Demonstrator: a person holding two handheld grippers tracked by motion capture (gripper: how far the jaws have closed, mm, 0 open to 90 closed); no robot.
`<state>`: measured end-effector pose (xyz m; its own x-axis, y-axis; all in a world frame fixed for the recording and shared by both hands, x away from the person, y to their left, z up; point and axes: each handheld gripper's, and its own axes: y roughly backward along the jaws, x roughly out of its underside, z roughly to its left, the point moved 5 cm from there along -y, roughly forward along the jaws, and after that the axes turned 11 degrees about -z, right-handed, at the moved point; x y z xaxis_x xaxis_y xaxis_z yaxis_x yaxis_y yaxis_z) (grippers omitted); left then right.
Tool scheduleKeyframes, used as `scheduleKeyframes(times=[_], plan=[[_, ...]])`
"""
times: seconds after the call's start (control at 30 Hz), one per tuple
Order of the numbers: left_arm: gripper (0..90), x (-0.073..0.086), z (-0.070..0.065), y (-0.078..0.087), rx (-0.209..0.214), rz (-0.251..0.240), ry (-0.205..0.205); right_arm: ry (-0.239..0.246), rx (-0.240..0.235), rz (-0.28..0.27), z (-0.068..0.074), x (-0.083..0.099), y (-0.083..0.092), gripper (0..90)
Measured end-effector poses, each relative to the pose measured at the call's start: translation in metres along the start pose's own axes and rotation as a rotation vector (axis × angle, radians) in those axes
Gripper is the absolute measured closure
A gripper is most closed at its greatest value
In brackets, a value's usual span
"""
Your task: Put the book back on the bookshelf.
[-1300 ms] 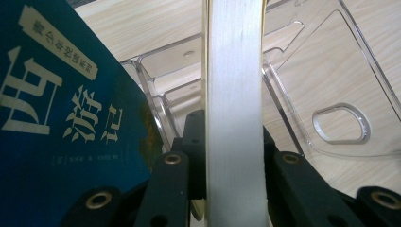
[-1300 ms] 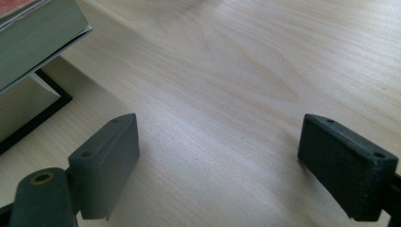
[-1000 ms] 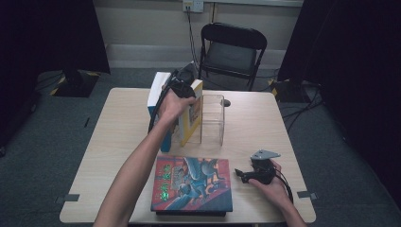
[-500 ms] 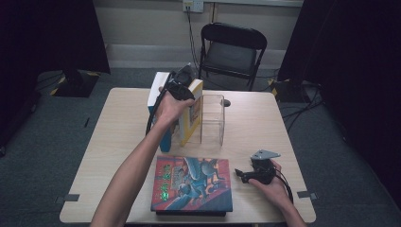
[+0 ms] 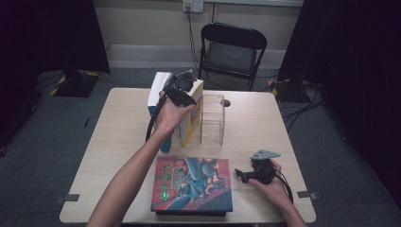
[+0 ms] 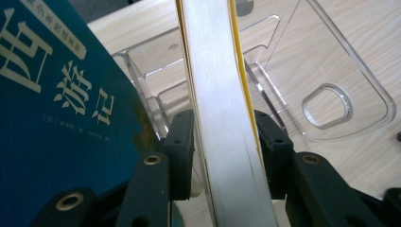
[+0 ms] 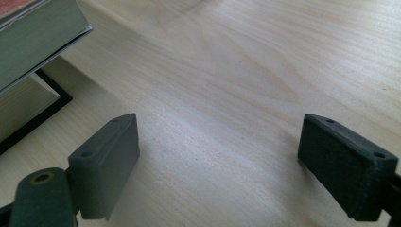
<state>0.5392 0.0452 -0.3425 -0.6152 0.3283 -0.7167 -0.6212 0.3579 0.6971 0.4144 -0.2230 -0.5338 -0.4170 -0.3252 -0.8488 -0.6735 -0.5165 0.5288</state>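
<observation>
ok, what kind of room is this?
Likely a recording studio or lab: black curtains on both sides, grey carpet, a lone wooden table and a folding chair at the wall.

Pale wood-grain table [image 5: 118, 137] in front of me. On it: a clear acrylic book stand [image 5: 213, 118] at the middle, holding upright a teal hardcover book [image 6: 56, 118] and a yellow-covered book [image 5: 193, 113]; nearer me, a colourful illustrated book [image 5: 194, 184] lying flat atop a black-edged one.

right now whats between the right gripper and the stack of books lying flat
Nothing: in the high view a bare strip of table separates the right gripper from the flat stack of books. The right gripper view shows bare wood between its open jaws.
</observation>
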Motion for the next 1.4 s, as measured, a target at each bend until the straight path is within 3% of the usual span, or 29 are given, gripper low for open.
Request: scheduleKeyframes(times=[0.17,0.23,0.37,0.5,0.6,0.7,0.77,0.87,1.03,1.07,1.3,1.37,1.4], plan=[[63.5,0.004,-0.003,0.001,0.006,-0.047,-0.011,0.0,0.0,0.0,0.0,0.0,0.0,13.3],[61.4,0.007,-0.002,0.004,0.029,-0.089,0.011,0.0,0.0,0.0,0.0,0.0,0.0,13.3],[62.0,0.012,-0.001,0.009,0.043,-0.119,0.013,0.0,0.0,0.0,0.0,0.0,0.0,13.3],[61.3,0.019,-0.003,0.013,0.051,-0.184,-0.019,0.0,0.0,0.0,0.0,0.0,0.0,13.3],[60.1,0.025,-0.005,0.013,0.07,-0.225,-0.016,0.001,-0.001,0.0,0.0,0.0,0.0,13.3],[58.6,0.031,-0.006,0.011,0.048,-0.226,-0.046,0.001,-0.001,0.0,0.0,0.0,0.0,13.3],[57.0,0.035,-0.01,0.009,0.057,-0.231,-0.032,0.001,-0.001,0.0,0.0,0.0,0.0,13.3],[59.4,0.04,-0.011,0.006,0.061,-0.228,-0.049,0.001,-0.001,0.0,0.0,0.0,0.0,13.3],[63.9,0.038,-0.013,0.007,0.065,-0.225,-0.038,0.001,-0.001,0.0,0.0,0.0,0.0,13.3],[64.0,0.037,-0.013,0.007,0.062,-0.217,-0.056,0.0,-0.001,0.0,0.0,0.0,0.0,13.3],[65.4,0.028,-0.016,0.007,0.067,-0.238,-0.032,0.0,-0.001,0.001,0.0,0.0,0.0,13.3],[65.3,0.025,-0.018,0.007,0.074,-0.245,-0.004,-0.001,0.0,0.0,0.0,0.0,0.0,13.3],[65.2,0.025,-0.017,0.008,0.082,-0.24,-0.016,-0.001,-0.001,0.0,0.0,0.0,0.0,13.3]])
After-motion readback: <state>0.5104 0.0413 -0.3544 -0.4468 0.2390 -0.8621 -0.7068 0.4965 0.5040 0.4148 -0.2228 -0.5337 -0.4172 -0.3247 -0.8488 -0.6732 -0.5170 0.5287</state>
